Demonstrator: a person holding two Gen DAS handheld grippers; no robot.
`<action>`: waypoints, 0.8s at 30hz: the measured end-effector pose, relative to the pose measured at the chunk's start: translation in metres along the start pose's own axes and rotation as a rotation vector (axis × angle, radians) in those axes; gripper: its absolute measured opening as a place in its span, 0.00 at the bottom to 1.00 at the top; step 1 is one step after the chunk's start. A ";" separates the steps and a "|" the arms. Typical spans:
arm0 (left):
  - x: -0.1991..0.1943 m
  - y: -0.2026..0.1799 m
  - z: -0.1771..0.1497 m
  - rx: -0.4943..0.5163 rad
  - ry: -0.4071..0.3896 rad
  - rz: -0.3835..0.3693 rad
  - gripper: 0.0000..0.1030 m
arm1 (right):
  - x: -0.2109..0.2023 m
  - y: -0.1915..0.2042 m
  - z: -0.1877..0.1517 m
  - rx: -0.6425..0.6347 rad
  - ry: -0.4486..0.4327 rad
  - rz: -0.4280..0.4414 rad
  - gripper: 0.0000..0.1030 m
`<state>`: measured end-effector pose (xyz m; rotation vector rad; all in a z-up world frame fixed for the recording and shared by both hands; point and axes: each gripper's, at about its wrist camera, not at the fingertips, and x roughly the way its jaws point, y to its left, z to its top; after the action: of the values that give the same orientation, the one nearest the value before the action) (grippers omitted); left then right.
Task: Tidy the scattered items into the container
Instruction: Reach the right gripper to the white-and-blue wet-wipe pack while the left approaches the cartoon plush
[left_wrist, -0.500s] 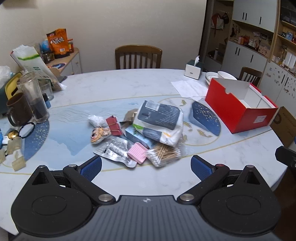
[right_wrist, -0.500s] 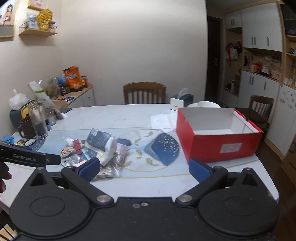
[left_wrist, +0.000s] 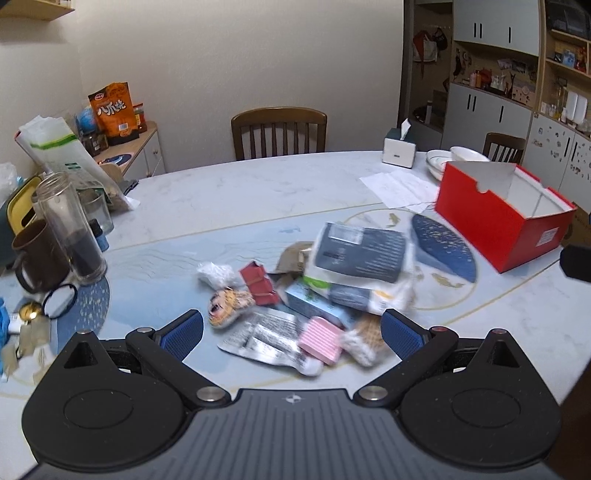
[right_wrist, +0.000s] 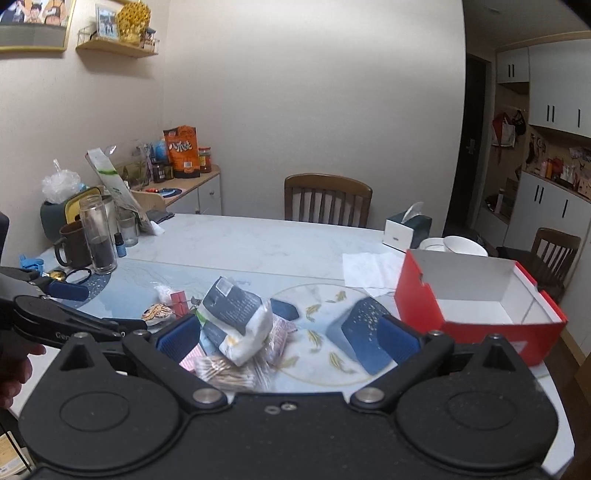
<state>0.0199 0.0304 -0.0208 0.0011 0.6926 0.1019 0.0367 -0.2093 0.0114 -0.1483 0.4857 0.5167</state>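
A heap of small items lies on the marble table (left_wrist: 258, 192): a grey-and-white pack (left_wrist: 360, 253), a light blue box (left_wrist: 314, 301), a pink ribbed piece (left_wrist: 319, 339), a silver foil sachet (left_wrist: 264, 338), cotton swabs (left_wrist: 364, 339), a small red box (left_wrist: 258, 282) and a cartoon charm (left_wrist: 227, 306). The red box container (left_wrist: 495, 221) stands open and empty at the right. My left gripper (left_wrist: 291, 332) hangs open just above the heap's near edge. My right gripper (right_wrist: 288, 338) is open too, above the heap (right_wrist: 236, 317) and left of the red box (right_wrist: 476, 306).
At the table's left stand a glass jar (left_wrist: 70, 229), a brown mug (left_wrist: 38, 251) and small clutter. A tissue box (left_wrist: 399, 147), bowls (left_wrist: 458, 157) and paper sheets (left_wrist: 400, 186) sit behind the red box. Chairs stand at the far side. The left gripper (right_wrist: 62, 317) shows in the right wrist view.
Both grippers have moved forward towards the heap, which now looks larger and closer to the fingertips. Both stay open.
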 end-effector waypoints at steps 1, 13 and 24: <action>0.006 0.005 0.001 0.005 -0.002 -0.004 1.00 | 0.007 0.003 0.003 -0.005 0.007 0.003 0.99; 0.092 0.068 0.003 0.056 0.069 -0.037 0.99 | 0.102 0.042 0.026 -0.082 0.114 -0.003 0.95; 0.138 0.089 0.004 0.047 0.136 -0.089 0.99 | 0.172 0.058 0.025 -0.147 0.249 0.005 0.95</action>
<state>0.1197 0.1320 -0.1028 0.0087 0.8297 0.0004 0.1483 -0.0773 -0.0500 -0.3549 0.6912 0.5419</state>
